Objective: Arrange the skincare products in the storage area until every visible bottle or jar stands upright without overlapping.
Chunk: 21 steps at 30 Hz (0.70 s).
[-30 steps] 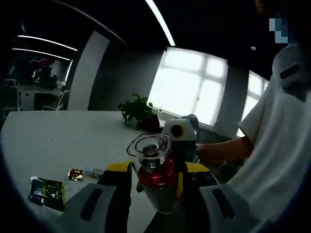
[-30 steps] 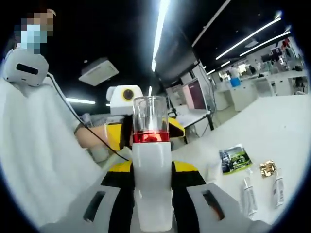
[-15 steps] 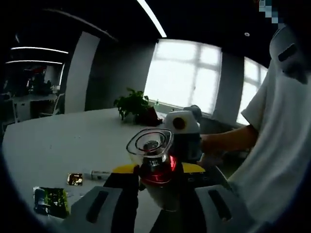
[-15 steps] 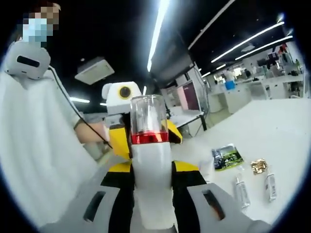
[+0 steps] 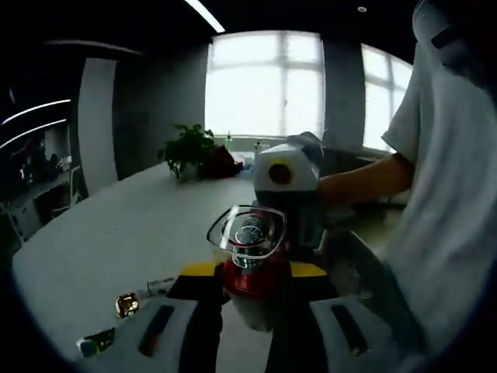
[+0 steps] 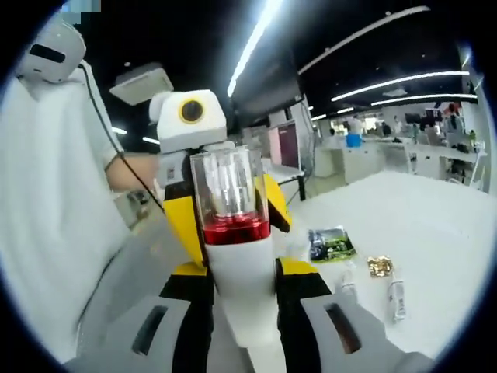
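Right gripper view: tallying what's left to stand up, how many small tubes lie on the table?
2: one tube beside the gold packet, another nearer the right tool; the bottle may hide more.

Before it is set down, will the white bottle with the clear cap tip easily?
Probably yes: the white bottle with a red band and clear cap looks tall and narrow. Its glossy surface may slip between the right tongs. The white table seems flat, which helps.
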Tool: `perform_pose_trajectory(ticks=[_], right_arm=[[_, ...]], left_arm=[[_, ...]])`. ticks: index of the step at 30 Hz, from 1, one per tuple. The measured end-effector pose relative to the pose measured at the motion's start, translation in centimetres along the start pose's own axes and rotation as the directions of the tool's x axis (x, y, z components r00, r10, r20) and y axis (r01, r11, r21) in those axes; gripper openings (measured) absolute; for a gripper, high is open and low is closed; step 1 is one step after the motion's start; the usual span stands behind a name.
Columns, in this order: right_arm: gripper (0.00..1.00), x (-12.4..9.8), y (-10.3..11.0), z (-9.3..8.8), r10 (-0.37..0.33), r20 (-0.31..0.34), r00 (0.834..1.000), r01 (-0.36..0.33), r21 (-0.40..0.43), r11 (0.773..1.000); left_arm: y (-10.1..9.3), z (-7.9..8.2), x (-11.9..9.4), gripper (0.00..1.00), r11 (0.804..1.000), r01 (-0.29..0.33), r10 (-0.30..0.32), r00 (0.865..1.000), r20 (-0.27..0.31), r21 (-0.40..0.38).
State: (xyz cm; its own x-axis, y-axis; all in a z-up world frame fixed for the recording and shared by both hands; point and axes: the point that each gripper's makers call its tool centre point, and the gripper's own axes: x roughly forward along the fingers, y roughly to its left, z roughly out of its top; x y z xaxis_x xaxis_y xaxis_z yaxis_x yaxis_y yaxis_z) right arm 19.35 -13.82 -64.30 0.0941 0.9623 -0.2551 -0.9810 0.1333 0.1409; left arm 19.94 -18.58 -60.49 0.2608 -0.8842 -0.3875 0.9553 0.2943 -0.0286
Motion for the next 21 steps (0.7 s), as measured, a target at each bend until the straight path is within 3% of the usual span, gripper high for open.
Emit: perform_pose_trajectory(ticks=[7, 15, 21], right_arm=[[0.29, -0.3, -1.5, -3.0, -0.052, -0.037, 0.998, 0.049, -0.069, 0.996], [0.28, 0.7, -2.4, -6.1, -0.039, -0.098, 0.994, 0.028, -0.107, 0.994], [0.28, 0.9, -3.2, -7.8, -0.04, -0.149, 0.988, 0.021, -0.124, 0.992]], left_arm=[[0.4, -2.1, 2.3, 0.25, 1.0, 0.028, -0.027, 0.998, -0.065, 0.013], [1.3, -5.4, 3.4, 0.24, 0.999, 0.051, -0.05, 0.989, -0.14, 0.007], [1.8, -6.7, 4.0, 0.24, 0.998, 0.07, -0.07, 0.986, -0.152, -0.005]])
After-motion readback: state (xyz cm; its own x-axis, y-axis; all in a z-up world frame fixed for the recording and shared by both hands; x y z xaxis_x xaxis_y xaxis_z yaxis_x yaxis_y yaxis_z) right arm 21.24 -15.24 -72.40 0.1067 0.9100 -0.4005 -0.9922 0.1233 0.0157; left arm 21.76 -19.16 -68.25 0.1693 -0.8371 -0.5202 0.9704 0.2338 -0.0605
